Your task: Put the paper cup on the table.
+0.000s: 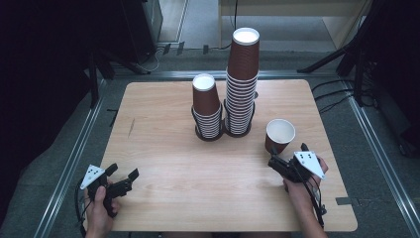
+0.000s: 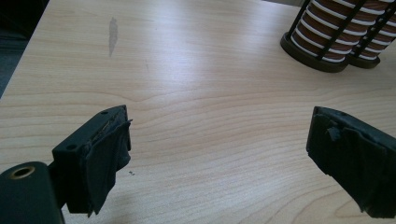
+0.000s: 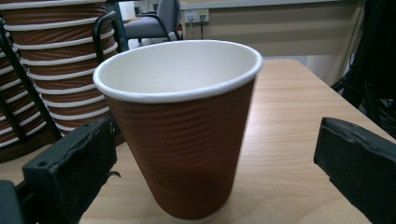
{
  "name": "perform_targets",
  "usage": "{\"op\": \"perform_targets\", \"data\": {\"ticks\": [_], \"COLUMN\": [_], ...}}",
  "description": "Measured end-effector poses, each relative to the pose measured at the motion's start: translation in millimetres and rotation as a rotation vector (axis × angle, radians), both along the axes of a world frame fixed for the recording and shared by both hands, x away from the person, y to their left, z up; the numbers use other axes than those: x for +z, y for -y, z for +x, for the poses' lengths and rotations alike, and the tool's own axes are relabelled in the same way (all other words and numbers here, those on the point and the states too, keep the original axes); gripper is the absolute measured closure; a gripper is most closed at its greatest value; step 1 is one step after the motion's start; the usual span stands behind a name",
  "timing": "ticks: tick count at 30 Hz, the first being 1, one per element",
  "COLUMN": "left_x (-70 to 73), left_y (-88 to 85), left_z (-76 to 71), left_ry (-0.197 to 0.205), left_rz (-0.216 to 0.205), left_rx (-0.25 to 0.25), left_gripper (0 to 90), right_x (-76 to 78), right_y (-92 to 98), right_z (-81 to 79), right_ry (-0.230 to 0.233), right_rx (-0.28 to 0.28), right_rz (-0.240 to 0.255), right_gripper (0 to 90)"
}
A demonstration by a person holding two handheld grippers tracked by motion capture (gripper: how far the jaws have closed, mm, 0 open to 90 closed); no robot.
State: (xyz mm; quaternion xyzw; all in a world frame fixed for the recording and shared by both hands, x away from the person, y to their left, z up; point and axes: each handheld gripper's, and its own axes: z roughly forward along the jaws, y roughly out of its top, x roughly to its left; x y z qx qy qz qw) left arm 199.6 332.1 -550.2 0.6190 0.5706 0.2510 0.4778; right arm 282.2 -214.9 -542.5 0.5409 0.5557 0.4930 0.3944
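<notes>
A single brown ribbed paper cup [image 1: 280, 134] with a white inside stands upright, mouth up, on the right part of the wooden table [image 1: 163, 148]. My right gripper [image 1: 287, 152] sits just in front of it. In the right gripper view the cup [image 3: 187, 135] stands between the two black jaws, and my right gripper [image 3: 213, 140] is open, its right jaw well clear of the cup wall. My left gripper [image 1: 122, 171] rests near the table's front left corner. Its jaws are spread with bare wood between them, so my left gripper [image 2: 222, 128] is open and holds nothing.
Two stacks of brown cups stand in black wire holders at the table's middle back: a short stack [image 1: 207, 106] and a tall stack [image 1: 242, 84] right of it. The tall stack [image 3: 56, 70] rises close behind the single cup. The holder bases [image 2: 322, 56] lie far ahead of my left gripper.
</notes>
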Motion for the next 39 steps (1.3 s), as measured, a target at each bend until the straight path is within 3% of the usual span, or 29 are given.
{"op": "perform_targets", "data": {"ticks": [23, 39], "left_x": [-0.2, -0.5], "left_y": [-0.5, -1.9], "left_z": [-1.4, -5.0], "left_ry": [0.000, -0.002], "left_rz": [-0.003, 0.004], "left_rx": [0.008, 0.011], "left_gripper": [6.6, 6.6], "right_x": [-1.1, -2.2], "right_y": [27.0, 68.6], "right_z": [-41.2, -62.4], "right_ry": [0.012, 0.015], "right_rx": [-0.045, -0.116], "right_rz": [-0.017, -0.036], "right_gripper": [0.0, 0.0]}}
